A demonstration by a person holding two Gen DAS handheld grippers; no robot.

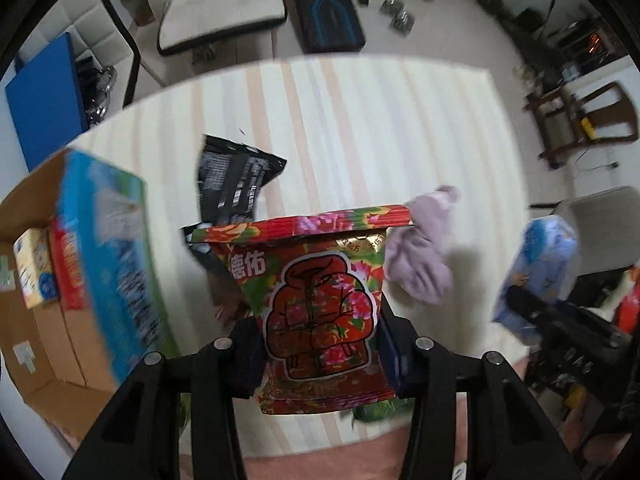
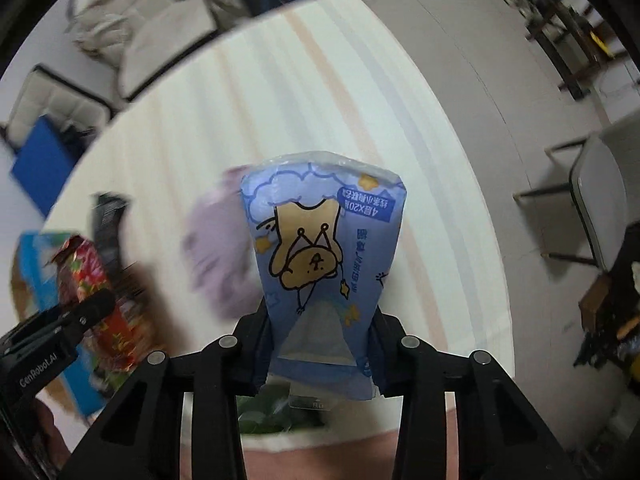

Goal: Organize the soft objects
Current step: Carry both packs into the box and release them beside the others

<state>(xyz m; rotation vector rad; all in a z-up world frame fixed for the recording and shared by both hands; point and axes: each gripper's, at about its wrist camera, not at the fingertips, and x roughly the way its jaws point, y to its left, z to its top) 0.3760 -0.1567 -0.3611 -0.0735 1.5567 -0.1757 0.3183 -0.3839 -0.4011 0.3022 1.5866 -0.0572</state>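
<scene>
Cream cloth with pale peach and grey stripes covers the round table (image 1: 360,120), which fills the middle of both views. At the left edge of the left wrist view sits an open cardboard box (image 1: 48,340), with a large blue and green pack (image 1: 116,264) standing along its near wall and a red pack (image 1: 70,272) and a small yellow pack (image 1: 34,268) inside it.

In the lower centre of that view the left gripper (image 1: 320,344) is clamped on a red floral tissue pack (image 1: 320,300), held upright above the cloth with its crimped top edge pointing away from the camera. Behind it, a black printed pouch (image 1: 232,180) lies on the table just up and left of the pack, and a crumpled lilac cloth (image 1: 420,264) lies just to its right.

In the right wrist view the right gripper (image 2: 320,344) squeezes a blue tissue pack (image 2: 324,248) with an upside-down cartoon bear, held in the frame's centre over the table. The same pack shows at the right edge of the left wrist view, blurred. The lilac cloth appears as a blur left of the blue pack, and the floral pack in the other gripper sits at lower left.

A green packet (image 2: 276,412) peeks out under the blue pack near the table's front edge.
</scene>
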